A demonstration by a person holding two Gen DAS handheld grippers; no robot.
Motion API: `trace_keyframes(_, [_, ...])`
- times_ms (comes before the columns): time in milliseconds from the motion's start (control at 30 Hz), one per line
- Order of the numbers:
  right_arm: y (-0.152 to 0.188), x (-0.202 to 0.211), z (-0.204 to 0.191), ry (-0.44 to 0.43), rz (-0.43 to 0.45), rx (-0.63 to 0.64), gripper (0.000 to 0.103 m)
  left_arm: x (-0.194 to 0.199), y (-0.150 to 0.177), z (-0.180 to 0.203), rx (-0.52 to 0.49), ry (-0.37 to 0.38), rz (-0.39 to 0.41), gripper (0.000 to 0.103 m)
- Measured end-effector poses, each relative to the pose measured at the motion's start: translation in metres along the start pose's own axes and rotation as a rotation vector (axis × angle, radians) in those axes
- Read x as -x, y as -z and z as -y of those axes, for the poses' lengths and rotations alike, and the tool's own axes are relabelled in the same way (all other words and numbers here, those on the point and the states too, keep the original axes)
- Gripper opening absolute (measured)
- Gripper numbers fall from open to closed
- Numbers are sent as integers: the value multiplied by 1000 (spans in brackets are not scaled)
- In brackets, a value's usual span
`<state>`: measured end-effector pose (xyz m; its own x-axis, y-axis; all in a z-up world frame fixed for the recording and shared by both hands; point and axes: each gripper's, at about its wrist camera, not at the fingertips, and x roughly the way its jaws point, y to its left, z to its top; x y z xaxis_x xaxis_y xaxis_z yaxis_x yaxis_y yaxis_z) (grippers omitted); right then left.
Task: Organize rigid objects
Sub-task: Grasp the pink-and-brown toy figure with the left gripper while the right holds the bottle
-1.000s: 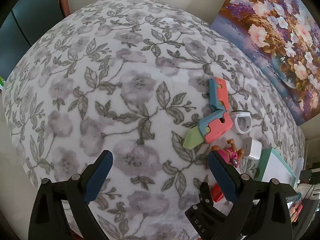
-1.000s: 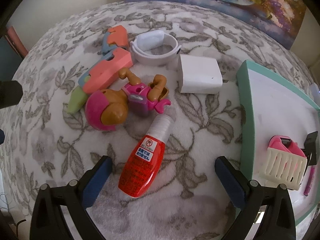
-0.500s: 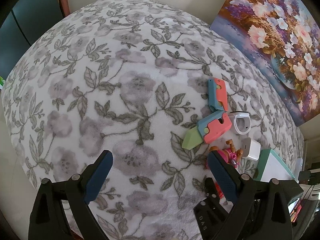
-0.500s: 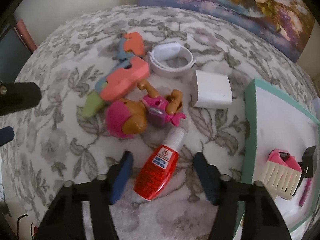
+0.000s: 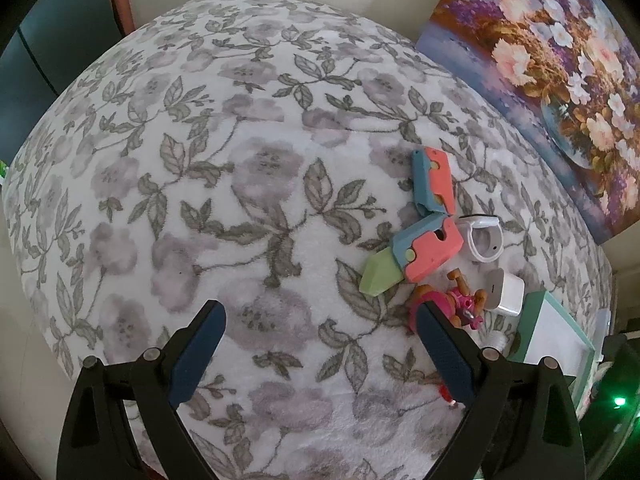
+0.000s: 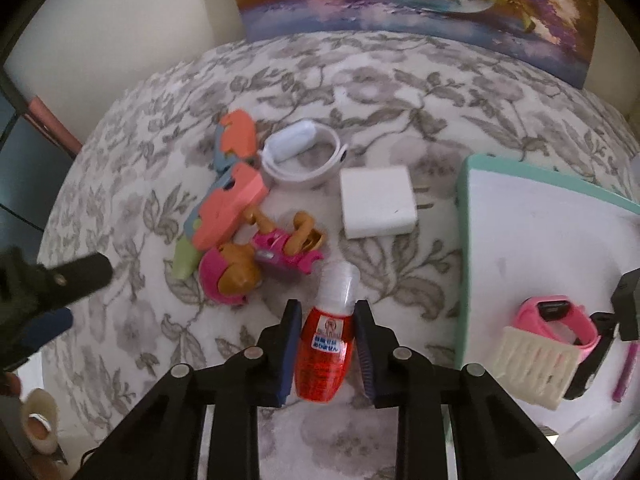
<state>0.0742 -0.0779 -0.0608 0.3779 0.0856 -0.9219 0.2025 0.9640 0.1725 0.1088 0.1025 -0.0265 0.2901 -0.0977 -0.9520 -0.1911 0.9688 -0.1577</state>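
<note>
- Right wrist view: the right gripper (image 6: 326, 354) has its jaws closing on the red bottle (image 6: 326, 354), one blue pad against each side of it; the bottle's base sits between the gripper arms, and whether it hangs clear of the blanket (image 6: 400, 92) cannot be told.
- Bottle's long axis runs along the fingers, clear cap (image 6: 340, 282) pointing away from the camera toward the doll (image 6: 256, 266), red base toward the camera; the label's print is too small to read.
- Doll lies just beyond the cap, its body partly under the coral-and-blue toy (image 6: 228, 196); a white band (image 6: 304, 154) and a white charger (image 6: 378, 202) lie beside them.
- Tray (image 6: 464, 240) with a teal rim is cut off at the right edge; on it lie a pink watch (image 6: 554, 318), a cream comb (image 6: 534, 368) and a thin purple stick (image 6: 626, 370), partly cut off and hard to identify.
- A tape roll (image 6: 38, 424) shows at the lower left corner, below the blanket's edge.
- Left wrist view: the left gripper (image 5: 320, 356) has its jaws wide apart and empty above bare blanket (image 5: 240, 160); its right finger hides part of the doll (image 5: 460, 300), and only a red sliver of the bottle (image 5: 443, 391) shows.
- Left gripper's dark finger (image 6: 76, 276) enters the right wrist view at the left edge, blurred.
</note>
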Motion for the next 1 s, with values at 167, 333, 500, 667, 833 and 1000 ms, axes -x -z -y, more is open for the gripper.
trace_keyframes(167, [-11, 17, 21, -21, 23, -50, 28, -5, 0, 15, -58, -12, 8, 96])
trace_keyframes(333, [-21, 38, 42, -46, 66, -109, 21, -18, 4, 35, -105, 31, -20, 96])
trace_keyframes(500, [-25, 45, 55, -55, 78, -133, 21, -31, 8, 56, -148, 56, -32, 96])
trace_keyframes(667, [-23, 36, 58, -65, 46, -134, 21, -41, 12, 71, -192, 62, -24, 96])
trace_keyframes(833, [-23, 36, 60, -75, 34, -140, 21, -48, 14, 80, -218, 71, -30, 84])
trace_keyframes(1000, [-22, 32, 60, -67, 15, -138, 22, -50, 15, 84, -225, 132, -42, 61])
